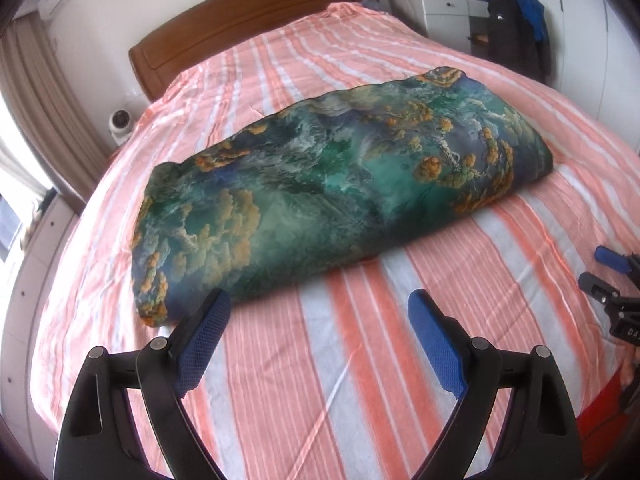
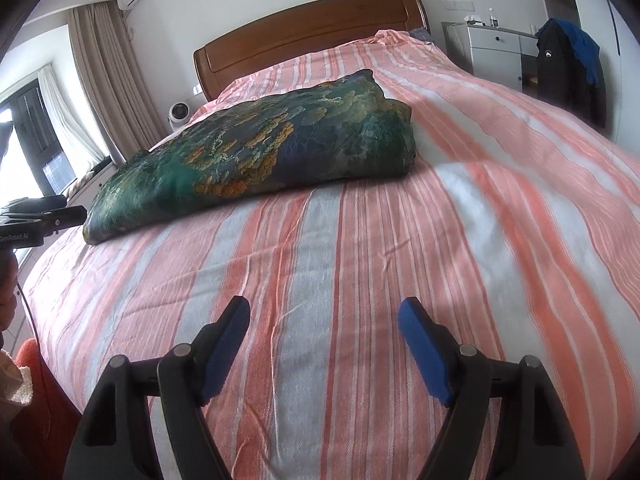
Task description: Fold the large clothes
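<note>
Grippers [image 1: 320, 304] [image 2: 324, 312] wide apart, empty

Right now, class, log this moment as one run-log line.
stage: fold looks done | blanket: folded bundle on striped bed | left gripper: open, empty | right gripper: open, empty, apart from blanket

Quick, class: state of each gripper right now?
Left gripper: open, holding nothing, near the folded cloth.
Right gripper: open, holding nothing.
</note>
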`<state>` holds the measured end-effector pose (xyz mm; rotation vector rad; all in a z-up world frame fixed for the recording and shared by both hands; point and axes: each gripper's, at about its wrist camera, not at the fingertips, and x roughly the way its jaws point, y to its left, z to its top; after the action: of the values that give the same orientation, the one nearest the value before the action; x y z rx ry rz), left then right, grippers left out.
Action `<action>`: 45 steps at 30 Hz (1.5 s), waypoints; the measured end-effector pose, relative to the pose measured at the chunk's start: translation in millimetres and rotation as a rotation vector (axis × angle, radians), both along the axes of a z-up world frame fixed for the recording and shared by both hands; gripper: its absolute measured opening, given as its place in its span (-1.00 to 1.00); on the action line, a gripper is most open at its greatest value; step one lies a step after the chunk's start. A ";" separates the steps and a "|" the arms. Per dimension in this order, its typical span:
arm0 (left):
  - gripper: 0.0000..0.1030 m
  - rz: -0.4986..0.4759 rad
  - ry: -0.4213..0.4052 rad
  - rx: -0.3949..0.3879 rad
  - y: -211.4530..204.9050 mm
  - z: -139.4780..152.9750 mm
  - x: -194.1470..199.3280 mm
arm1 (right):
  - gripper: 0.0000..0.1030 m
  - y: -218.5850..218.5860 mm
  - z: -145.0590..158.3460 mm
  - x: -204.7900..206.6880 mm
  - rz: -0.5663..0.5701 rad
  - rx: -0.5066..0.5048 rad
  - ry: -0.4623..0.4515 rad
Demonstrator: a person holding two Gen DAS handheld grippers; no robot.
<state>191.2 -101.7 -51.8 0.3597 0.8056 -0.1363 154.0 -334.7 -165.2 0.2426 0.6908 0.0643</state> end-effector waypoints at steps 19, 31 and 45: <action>0.99 0.121 0.160 -0.199 41.2 -97.7 21.4 | 0.70 12.1 -10.5 5.0 0.026 -0.065 0.022; 0.99 0.117 0.100 -0.161 35.6 -104.4 4.1 | 0.78 17.1 -12.8 5.3 0.034 -0.081 0.024; 0.99 -0.041 0.037 -0.282 33.6 -7.8 23.8 | 0.80 -63.6 33.3 36.3 -0.107 0.409 -0.083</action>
<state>215.0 -68.1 -59.5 0.1073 0.8029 -0.2925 190.3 -398.3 -131.9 0.6656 0.5760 0.1124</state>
